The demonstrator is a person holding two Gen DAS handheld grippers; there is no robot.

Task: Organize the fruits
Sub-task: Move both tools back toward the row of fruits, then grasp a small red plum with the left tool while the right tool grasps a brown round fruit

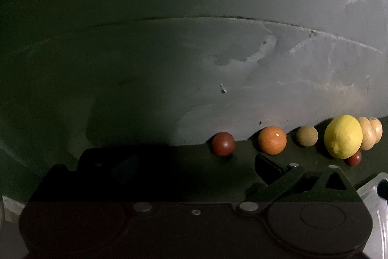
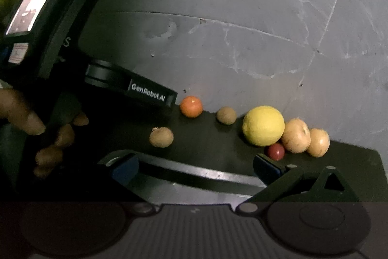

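While the left tongs (image 1: 196,166) stand spread wide with nothing between their fingers, a dark red-brown fruit (image 1: 223,144) sits just beyond the gap, apart from both pads. Seen from the right wrist view, a hand (image 2: 46,137) grips the black handle of that left device at the far left, and its black body marked GenRobot.AI (image 2: 148,92) reaches over the dark desk (image 2: 208,137) toward the row of fruit. The right tongs (image 2: 196,168) are likewise released, fingers far apart and blue pads bare, holding nothing; a curved metal piece (image 2: 194,174) lies on the desk just in front of them, spanning the gap. Going left to right on the desk: a tan-brown fruit (image 2: 161,137) lies alone nearer the tongs, with open dark surface around it; behind it, close to the desk's far edge against the grey scuffed wall (image 2: 242,16), comes an orange (image 2: 191,106), then a small brownish-green round fruit (image 2: 226,115), then a large yellow lemon (image 2: 263,125). A small red fruit (image 2: 276,151) is tucked at the lemon's lower right side, just beyond the right finger's pad. Two pale tan fruits (image 2: 305,137) touch each other, the nearer one touching the lemon. Right of these the desk is bare out to its right edge. The crowded cluster at the right leaves little room between fruits; the stretch between the lone tan-brown fruit and the lemon is free.
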